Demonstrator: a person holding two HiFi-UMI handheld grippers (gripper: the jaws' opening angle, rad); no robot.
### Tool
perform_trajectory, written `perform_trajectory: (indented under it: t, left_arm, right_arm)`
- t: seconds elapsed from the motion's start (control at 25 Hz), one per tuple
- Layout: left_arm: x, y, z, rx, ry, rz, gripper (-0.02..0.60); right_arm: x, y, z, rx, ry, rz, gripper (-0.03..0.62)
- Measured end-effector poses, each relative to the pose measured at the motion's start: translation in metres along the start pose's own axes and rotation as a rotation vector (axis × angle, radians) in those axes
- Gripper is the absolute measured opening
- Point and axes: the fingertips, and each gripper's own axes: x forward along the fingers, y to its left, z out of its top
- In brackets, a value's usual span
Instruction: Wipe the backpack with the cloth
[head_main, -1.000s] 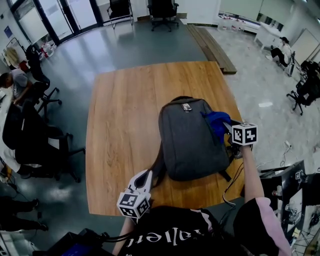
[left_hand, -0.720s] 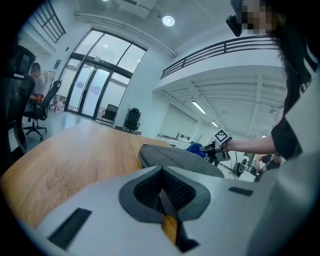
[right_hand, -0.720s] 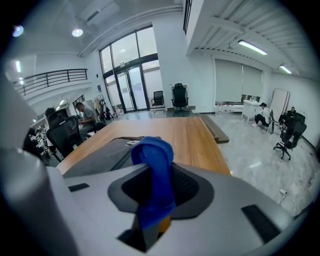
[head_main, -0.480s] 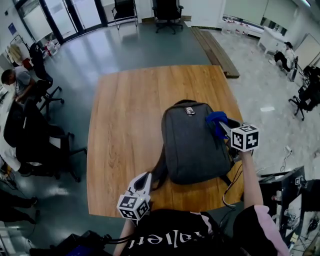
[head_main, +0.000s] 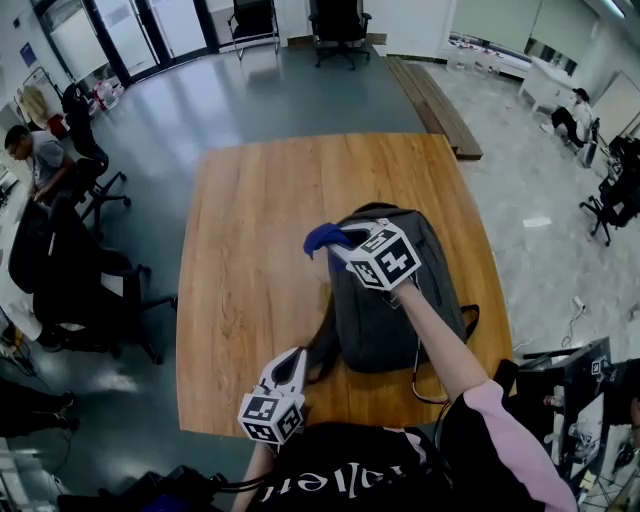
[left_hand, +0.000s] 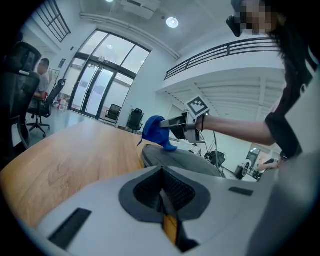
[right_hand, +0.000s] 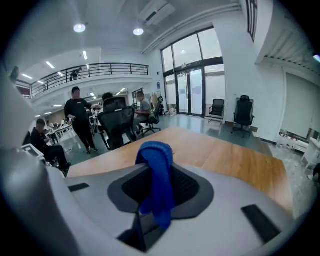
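A grey backpack (head_main: 405, 310) lies flat on the wooden table (head_main: 250, 260), its top end pointing away from me. My right gripper (head_main: 338, 246) hovers over the backpack's far left corner, shut on a blue cloth (head_main: 324, 237) that bunches out past the jaws. In the right gripper view the cloth (right_hand: 157, 172) hangs between the jaws of the right gripper (right_hand: 155, 165). My left gripper (head_main: 291, 360) rests low at the table's near edge beside a backpack strap (head_main: 320, 345), shut and empty. The left gripper view looks past the left gripper (left_hand: 162, 174) to the backpack (left_hand: 182, 159) and cloth (left_hand: 154, 131).
Black office chairs (head_main: 70, 275) and a seated person (head_main: 35, 160) are off the table's left side. More chairs (head_main: 338, 22) stand beyond the far end. A thin cable (head_main: 420, 365) loops by the backpack's near right corner. In the right gripper view people (right_hand: 80, 117) stand beyond the table.
My right gripper carried the cloth from the backpack's right side across to its far left corner. The left gripper stayed put.
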Motion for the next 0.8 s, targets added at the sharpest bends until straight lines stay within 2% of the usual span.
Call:
perform_trajectory:
  t: [0.12,0.24,0.52,0.8]
  left_arm:
    - [-0.002,0.009,-0.002,-0.012,-0.006,0.022,-0.002]
    - [-0.003,0.012,-0.002,-0.017,-0.008,0.037,-0.002]
    - [0.002,0.016,0.002,-0.016,0.000,0.030,-0.002]
    - [0.013,0.006,0.006,0.006,0.016,0.002,-0.002]
  right_arm:
    - [0.033,0.006,-0.016,-0.046,0.091,0.026,0.103]
    - [0.034,-0.009,-0.031,-0.066,0.146,0.006,0.103]
    - [-0.018,-0.079,-0.047,0.024,0.126,-0.113,0.103]
    - [-0.084,-0.151,-0.087,0.126,0.125,-0.254,0.103]
